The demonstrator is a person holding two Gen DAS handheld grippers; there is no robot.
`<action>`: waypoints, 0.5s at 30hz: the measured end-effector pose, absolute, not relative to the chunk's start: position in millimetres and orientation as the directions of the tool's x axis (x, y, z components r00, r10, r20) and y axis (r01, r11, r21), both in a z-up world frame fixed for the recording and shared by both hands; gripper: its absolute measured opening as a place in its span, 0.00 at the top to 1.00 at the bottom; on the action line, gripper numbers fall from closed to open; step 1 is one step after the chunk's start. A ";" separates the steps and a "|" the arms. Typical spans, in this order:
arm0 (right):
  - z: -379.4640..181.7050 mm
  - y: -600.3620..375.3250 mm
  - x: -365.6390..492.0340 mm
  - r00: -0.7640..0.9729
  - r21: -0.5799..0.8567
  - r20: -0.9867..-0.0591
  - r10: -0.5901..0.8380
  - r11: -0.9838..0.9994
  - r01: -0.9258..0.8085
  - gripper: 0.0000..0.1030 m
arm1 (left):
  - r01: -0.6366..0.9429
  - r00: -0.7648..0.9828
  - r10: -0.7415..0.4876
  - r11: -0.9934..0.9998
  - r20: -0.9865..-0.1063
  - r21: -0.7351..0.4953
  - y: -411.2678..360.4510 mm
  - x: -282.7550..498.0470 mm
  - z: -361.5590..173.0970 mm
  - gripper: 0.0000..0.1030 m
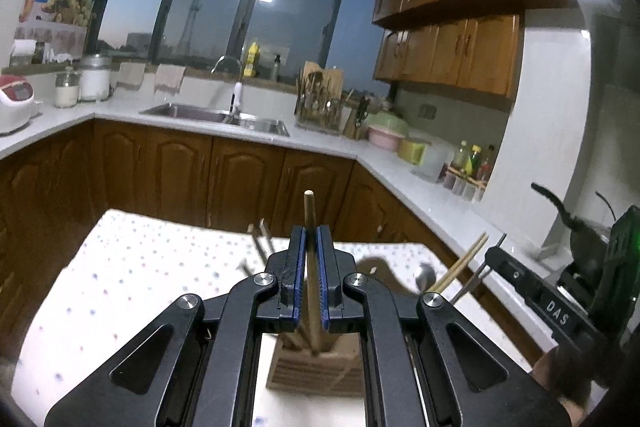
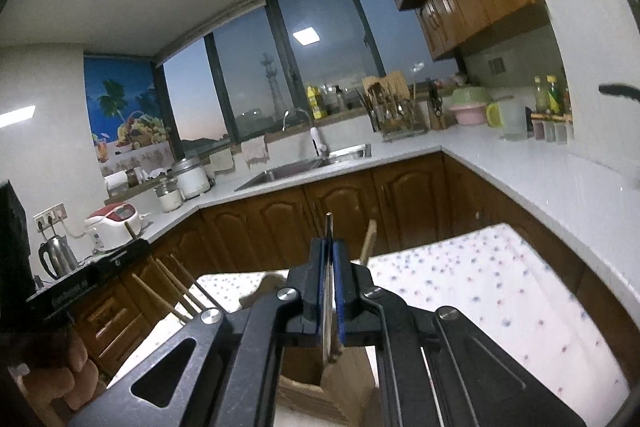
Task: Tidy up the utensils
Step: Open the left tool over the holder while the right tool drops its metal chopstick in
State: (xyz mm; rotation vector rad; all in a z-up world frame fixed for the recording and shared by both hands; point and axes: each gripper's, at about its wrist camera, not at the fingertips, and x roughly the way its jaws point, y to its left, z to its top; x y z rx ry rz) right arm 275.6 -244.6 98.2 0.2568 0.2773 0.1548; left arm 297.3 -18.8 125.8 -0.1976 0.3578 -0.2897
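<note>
Currently your left gripper (image 1: 311, 239) has its jaws pinched on a wooden chopstick (image 1: 309, 215). That stick stands nearly upright between the blue pads (image 1: 299, 267), its rounded tip pointing to 12 o'clock above the fingertips. Its lower end reaches down into the wooden utensil holder (image 1: 316, 367), which sits directly below the gripper on the dotted tablecloth (image 1: 140, 267). Other sticks already stand in that compartment beside it.

Your right gripper (image 2: 330, 247) has its jaws pinched on a thin metal utensil handle (image 2: 328, 227). Whether that is a chopstick or some other tool cannot be told. It too stands close to upright, tip at 12 o'clock, with its lower end over the holder (image 2: 348, 379) below. A wooden handle (image 2: 370, 239) leans out at 1 o'clock just beside the right fingers.

From the left wrist view, more chopsticks (image 1: 464, 263) and a spoon (image 1: 424, 275) lean at 3 o'clock, near your right gripper's body. Behind the table, at 12 o'clock, the counter carries a sink (image 1: 216, 115) and a drying rack (image 1: 320, 103).
</note>
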 end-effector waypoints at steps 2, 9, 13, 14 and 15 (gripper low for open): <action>94.9 -243.5 277.5 0.945 0.272 -0.271 0.185 0.956 -0.110 0.96 | 0.239 0.890 -0.313 0.939 -0.331 -0.246 -17.7 296.8 119.1 0.95; 82.4 -243.5 282.4 0.924 0.267 -0.337 0.182 0.959 -0.091 0.95 | 0.242 0.883 -0.312 0.942 -0.349 -0.231 -16.4 293.6 112.3 0.95; 84.7 -243.3 282.8 0.919 0.274 -0.347 0.185 0.958 -0.089 0.95 | 0.234 0.882 -0.309 0.943 -0.356 -0.238 -12.8 295.7 112.0 0.95; 84.0 -243.3 282.8 0.919 0.274 -0.348 0.185 0.958 -0.089 0.95 | 0.232 0.882 -0.308 0.943 -0.358 -0.239 -12.0 295.9 111.9 0.95; 84.2 -243.2 282.8 0.919 0.274 -0.348 0.185 0.958 -0.089 0.95 | 0.229 0.882 -0.306 0.943 -0.359 -0.239 -11.5 295.9 111.5 0.95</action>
